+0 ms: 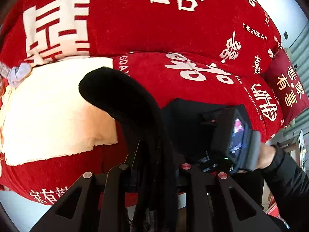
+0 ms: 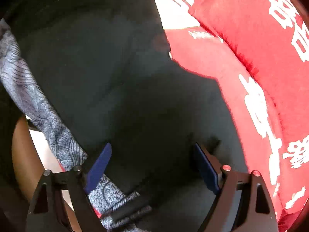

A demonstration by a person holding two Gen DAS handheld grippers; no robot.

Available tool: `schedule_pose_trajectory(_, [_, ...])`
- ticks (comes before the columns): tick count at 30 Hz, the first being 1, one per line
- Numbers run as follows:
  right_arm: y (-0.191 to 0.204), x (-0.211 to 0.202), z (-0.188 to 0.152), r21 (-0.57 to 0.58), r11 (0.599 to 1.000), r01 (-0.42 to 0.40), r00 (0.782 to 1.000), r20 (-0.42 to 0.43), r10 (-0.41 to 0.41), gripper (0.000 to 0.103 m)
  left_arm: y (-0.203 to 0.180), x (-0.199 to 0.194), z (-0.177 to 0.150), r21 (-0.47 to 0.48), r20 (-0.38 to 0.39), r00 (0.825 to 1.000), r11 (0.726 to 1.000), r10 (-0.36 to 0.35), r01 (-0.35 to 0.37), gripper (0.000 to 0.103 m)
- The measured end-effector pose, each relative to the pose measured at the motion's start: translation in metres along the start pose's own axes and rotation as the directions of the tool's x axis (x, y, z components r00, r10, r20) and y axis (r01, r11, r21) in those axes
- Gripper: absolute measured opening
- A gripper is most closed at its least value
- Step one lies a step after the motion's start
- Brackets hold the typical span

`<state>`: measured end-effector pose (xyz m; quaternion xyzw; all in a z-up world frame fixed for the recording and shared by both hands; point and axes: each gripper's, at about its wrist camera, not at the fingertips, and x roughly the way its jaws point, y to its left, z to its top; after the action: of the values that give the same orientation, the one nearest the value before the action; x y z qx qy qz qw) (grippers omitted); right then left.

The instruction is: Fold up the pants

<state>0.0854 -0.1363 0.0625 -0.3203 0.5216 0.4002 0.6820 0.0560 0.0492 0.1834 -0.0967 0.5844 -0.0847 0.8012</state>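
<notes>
A red sofa [image 1: 135, 23] printed with white characters carries one pair of black pants [image 2: 115, 77] and one red cushion [image 1: 285, 85]. The left gripper [image 1: 154, 154] has its jaws clenched on a raised fold of the pants; the right gripper [image 2: 152, 160] hovers over the spread fabric, jaws released.

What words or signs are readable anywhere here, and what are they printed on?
"THE BIGDAY": white letters on the red sofa cover.
"囍": large white double-happiness signs, on the same cover.
"BIGDA": a cut-off repeat on the seat cushion.
"家有喜事": gold characters on the dark red pillow.
Small white characters at the cover's right edge: too small to read.
Right wrist view: characters cropped, unreadable.
</notes>
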Motion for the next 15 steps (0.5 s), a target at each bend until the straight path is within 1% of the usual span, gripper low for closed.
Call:
schedule_pose_trajectory(2, [0.008,0.003,0.000,-0.014,0.999,0.036,0.999,0.016,-0.036,0.097,-0.015,0.000,0.003,0.007,0.000,1.000,1.000,0.006,-0.006,0.021])
schedule_pose_trajectory(4, [0.010,-0.002,0.002,-0.011,0.999,0.048,0.999,0.019,-0.048,0.096,-0.027,-0.002,0.008,0.016,0.003,1.000,1.000,0.011,-0.011,0.021])
schedule_pose_trajectory(5, [0.010,-0.010,0.002,0.013,1.000,0.023,0.999,0.035,-0.023,0.095,-0.032,-0.002,0.010,0.019,0.003,1.000,1.000,0.013,-0.013,0.021])
schedule_pose_trajectory(6, [0.010,-0.022,0.000,0.037,0.999,-0.038,0.996,0.085,0.034,0.094,-0.037,-0.001,0.012,0.021,0.000,1.000,1.000,0.016,-0.016,0.021])
schedule_pose_trajectory(7, [0.012,-0.028,-0.002,0.034,0.998,-0.059,0.992,0.113,0.054,0.094,-0.041,-0.004,0.015,0.024,-0.002,1.000,1.000,0.020,-0.020,0.021])
schedule_pose_trajectory(8, [0.019,-0.027,-0.004,0.007,0.999,-0.033,0.994,0.107,0.032,0.094,-0.045,-0.001,0.016,0.029,-0.005,1.000,0.999,0.028,-0.028,0.021])
schedule_pose_trajectory(9, [0.031,-0.016,-0.007,-0.047,0.998,0.035,0.998,0.061,-0.032,0.094,-0.048,0.001,0.018,0.033,-0.008,0.999,0.999,0.037,-0.036,0.021])
schedule_pose_trajectory(10, [0.040,-0.005,-0.012,-0.095,0.992,0.081,0.996,0.045,-0.077,0.094,-0.050,0.003,0.019,0.033,-0.014,0.999,0.999,0.038,-0.037,0.021])
schedule_pose_trajectory(11, [0.042,-0.009,-0.014,-0.086,0.993,0.084,0.993,0.090,-0.076,0.095,-0.053,0.005,0.020,0.031,-0.016,0.999,0.999,0.039,-0.039,0.021])
schedule_pose_trajectory(13, [0.035,-0.018,-0.016,-0.049,0.998,0.050,0.995,0.090,-0.046,0.094,-0.060,0.005,0.024,0.036,-0.014,0.999,0.998,0.047,-0.046,0.021])
schedule_pose_trajectory(14, [0.033,-0.026,-0.020,-0.028,0.999,0.044,0.994,0.103,-0.041,0.094,-0.065,0.005,0.025,0.039,-0.014,0.999,0.998,0.046,-0.045,0.021])
schedule_pose_trajectory(15, [0.026,-0.039,-0.024,0.004,0.999,0.039,0.990,0.138,-0.039,0.094,-0.070,0.005,0.026,0.045,-0.014,0.999,0.998,0.043,-0.043,0.021])
